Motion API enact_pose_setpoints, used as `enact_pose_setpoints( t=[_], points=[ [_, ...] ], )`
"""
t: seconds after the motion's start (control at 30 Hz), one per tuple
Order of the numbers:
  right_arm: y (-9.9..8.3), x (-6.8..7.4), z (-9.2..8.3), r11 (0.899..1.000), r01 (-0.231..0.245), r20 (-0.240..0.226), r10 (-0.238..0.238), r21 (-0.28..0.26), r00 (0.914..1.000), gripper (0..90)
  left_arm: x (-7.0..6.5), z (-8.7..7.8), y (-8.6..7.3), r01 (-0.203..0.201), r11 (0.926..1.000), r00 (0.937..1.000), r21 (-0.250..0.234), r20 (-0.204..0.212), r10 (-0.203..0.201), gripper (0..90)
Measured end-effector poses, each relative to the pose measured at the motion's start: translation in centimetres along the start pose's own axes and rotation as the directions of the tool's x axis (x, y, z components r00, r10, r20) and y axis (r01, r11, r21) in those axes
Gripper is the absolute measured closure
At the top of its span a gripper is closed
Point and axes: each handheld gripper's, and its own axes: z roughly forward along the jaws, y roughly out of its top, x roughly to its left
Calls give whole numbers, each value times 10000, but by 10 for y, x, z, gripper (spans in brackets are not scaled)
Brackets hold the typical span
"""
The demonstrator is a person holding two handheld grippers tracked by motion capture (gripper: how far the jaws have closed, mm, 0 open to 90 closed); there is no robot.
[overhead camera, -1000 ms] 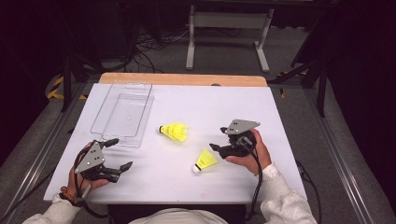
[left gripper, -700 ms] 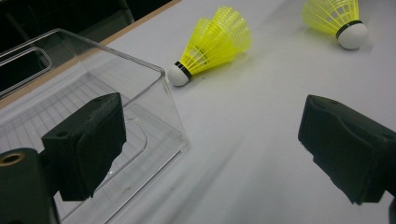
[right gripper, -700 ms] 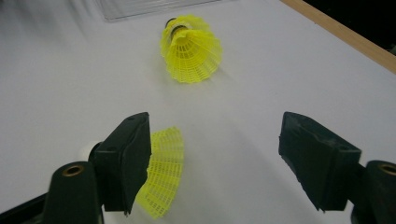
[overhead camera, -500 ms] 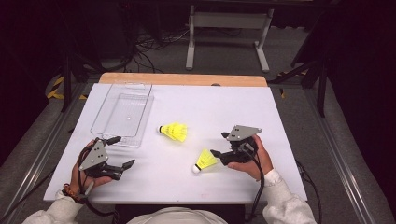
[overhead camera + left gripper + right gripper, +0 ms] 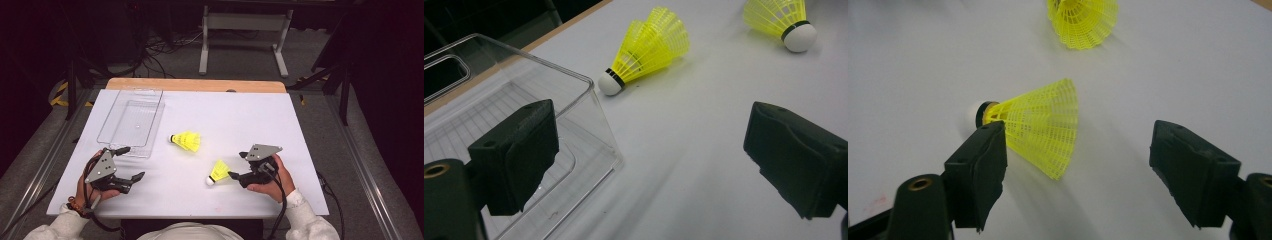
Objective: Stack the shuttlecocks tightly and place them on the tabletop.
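Two yellow shuttlecocks lie on the white table. One (image 5: 186,141) (image 5: 649,42) rests mid-table, just past the tray's near corner. The other (image 5: 218,172) (image 5: 1038,125) lies nearer the front, cork pointing left. My right gripper (image 5: 236,165) (image 5: 1080,145) hangs low right beside it, open; its jaws have just been opening a little. The skirt lies partly between them, close to the left jaw, with no pad pressing on it. At the front left my left gripper (image 5: 131,162) (image 5: 651,125) is open and empty, one jaw over the tray's near corner.
A clear plastic tray (image 5: 112,131) (image 5: 589,85) stands empty at the back left of the table (image 5: 240,115). A wooden strip (image 5: 195,85) runs along the far edge. Cables and a metal stand (image 5: 242,22) are on the floor beyond.
My right gripper has come down and toward the front edge, settling around the nearer shuttlecock's skirt. Neither shuttlecock nor my left gripper has moved.
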Motion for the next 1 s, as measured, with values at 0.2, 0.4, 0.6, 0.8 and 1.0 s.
enact_pose_setpoints(
  t=[0.2,0.4,0.6,0.8,1.0],
  points=[
    [-5,2,4,9995,15,-51,-14,317,10000,241,-1,0,1,-39,10000,10000,-64,42,39,83],
    [-13,5,10,9959,300,-277,-278,854,9992,284,-1,1,2,-34,10000,10000,-26,42,34,83],
    [-18,7,15,9900,655,-621,-580,1252,9964,409,-2,0,2,-58,10000,10000,-51,38,58,82],
    [-19,8,23,9851,789,-636,-698,1529,9955,437,0,1,1,-20,9999,9999,-108,134,21,82],
    [-16,7,26,9849,901,-637,-814,1479,9946,509,-2,-3,-1,-14,10000,9999,-62,153,15,82]
  ],
)
